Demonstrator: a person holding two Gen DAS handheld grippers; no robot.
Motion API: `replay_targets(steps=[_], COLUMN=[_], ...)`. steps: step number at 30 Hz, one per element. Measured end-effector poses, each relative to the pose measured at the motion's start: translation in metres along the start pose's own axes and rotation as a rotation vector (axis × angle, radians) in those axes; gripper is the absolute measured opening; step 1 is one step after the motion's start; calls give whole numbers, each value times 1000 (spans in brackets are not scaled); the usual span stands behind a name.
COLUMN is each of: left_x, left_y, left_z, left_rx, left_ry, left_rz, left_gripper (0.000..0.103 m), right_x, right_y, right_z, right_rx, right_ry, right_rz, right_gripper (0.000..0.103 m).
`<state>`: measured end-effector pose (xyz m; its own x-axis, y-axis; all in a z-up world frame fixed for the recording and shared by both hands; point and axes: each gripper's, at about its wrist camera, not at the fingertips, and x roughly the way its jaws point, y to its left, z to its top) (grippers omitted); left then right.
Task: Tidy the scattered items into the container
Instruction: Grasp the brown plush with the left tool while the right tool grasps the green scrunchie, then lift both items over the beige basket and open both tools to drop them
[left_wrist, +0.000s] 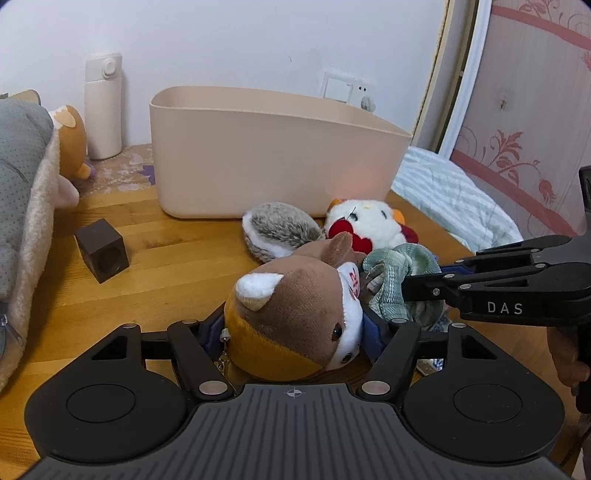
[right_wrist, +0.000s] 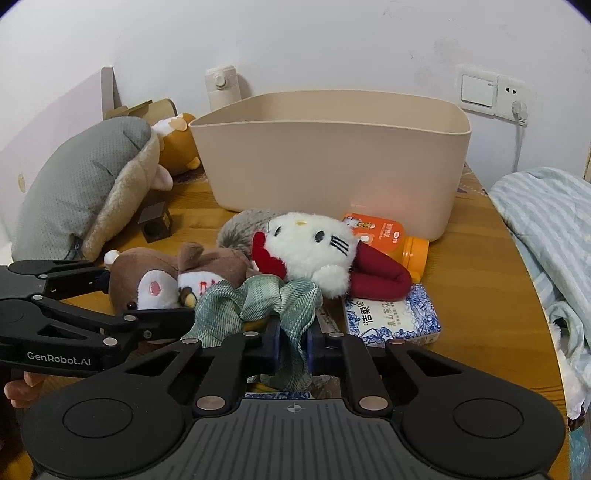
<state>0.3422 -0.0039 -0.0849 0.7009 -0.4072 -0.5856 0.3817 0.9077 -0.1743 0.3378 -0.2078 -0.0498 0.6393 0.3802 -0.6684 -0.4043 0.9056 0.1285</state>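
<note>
two grippers are both loaded, from what i see, and the beige container (right_wrist: 332, 162) stands at twelve o'clock of both views, open-topped, nothing visible inside from this angle. it is the largest piece and i judge it rigid and steady, needing no holding.

next in size, the brown plush (left_wrist: 299, 314) lies on the wooden table (left_wrist: 166, 251) at the centre of the left view, its head between the fingers of my left gripper (left_wrist: 303, 332), which look closed against its sides; i read that as a pinch, though the pads are mostly hidden by fur. it should be light, squashy and springy, so i would grip deep across the head, not an ear.

the white cat plush (right_wrist: 314, 243) sits at twelve o'clock of the right view, touching the brown one, equally soft; its red limb looks floppy, so the body is the better hold. a grey furry plush (left_wrist: 277, 225) lies behind them, just beside the container wall.

the tissue pack (right_wrist: 391, 317) at two o'clock will crush a little; the orange bottle (right_wrist: 399, 243) beyond it is hard, probably slick.

smallest, the green cloth (right_wrist: 258, 299) is pinched between the pressed-together fingers of my right gripper (right_wrist: 293, 343). limp and weightless, it may trail and snag the plush.
</note>
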Motion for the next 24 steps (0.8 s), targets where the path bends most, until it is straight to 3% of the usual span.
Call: replay_targets(steps=[19,24], left_x=[-64,-78], left_y=[-17,-18], left_z=[17,28], left_rx=[-16,-22], left_ry=[-152,-209], left_rz=[11,46], left_gripper=[69,70], right_x=[-65,-80], right_y=[7,6], right_z=[14,24], right_rx=[-18,-25], right_ry=[-157,-198], right_rz=[-12,-32], right_gripper=[11,11])
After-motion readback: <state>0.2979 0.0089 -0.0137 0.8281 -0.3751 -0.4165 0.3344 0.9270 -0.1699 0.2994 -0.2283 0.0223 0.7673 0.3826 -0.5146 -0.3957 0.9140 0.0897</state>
